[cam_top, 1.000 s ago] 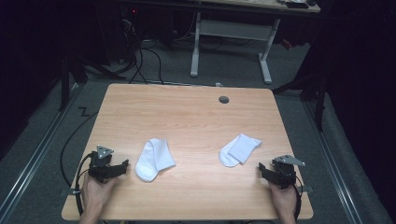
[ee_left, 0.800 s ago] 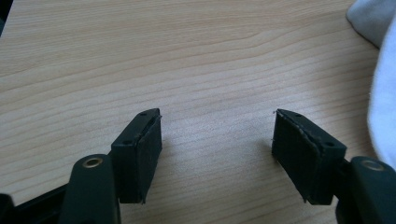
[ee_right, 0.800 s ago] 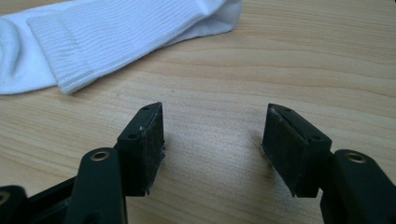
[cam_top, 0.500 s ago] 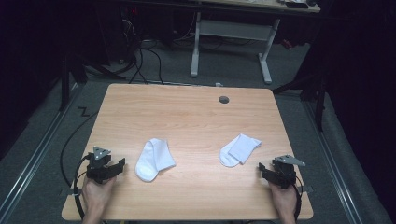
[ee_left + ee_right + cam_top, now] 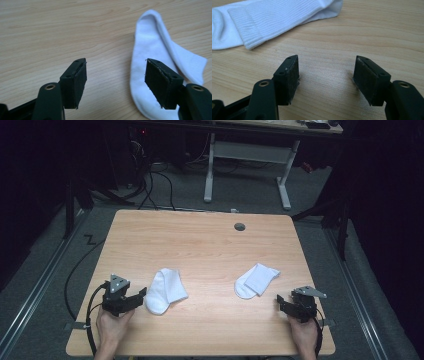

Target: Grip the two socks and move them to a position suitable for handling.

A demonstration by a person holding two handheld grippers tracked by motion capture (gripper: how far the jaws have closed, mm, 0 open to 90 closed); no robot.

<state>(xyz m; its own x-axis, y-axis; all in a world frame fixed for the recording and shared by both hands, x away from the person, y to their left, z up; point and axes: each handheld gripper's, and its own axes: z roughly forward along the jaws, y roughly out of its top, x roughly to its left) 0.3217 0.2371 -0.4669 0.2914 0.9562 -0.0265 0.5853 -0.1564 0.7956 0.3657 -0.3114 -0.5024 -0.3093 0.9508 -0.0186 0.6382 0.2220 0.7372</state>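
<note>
Two white socks lie on the wooden table. The left sock is folded, with its toe toward me; in the left gripper view this sock lies under the right-hand jaw. My left gripper hovers just left of it, open, and its jaws have just been opening. No pad touches the sock, and mostly bare wood shows between them. The right sock lies up and left of my right gripper. That gripper is open over bare wood, with the ribbed sock beyond its jaws.
A round cable hole sits near the table's far edge. A black cable trails from the left gripper over the table's left front corner. Beyond the table stand a white desk frame and floor cables.
My left gripper has shifted slightly right, toward the left sock. The right gripper and both socks have stayed where they were.
</note>
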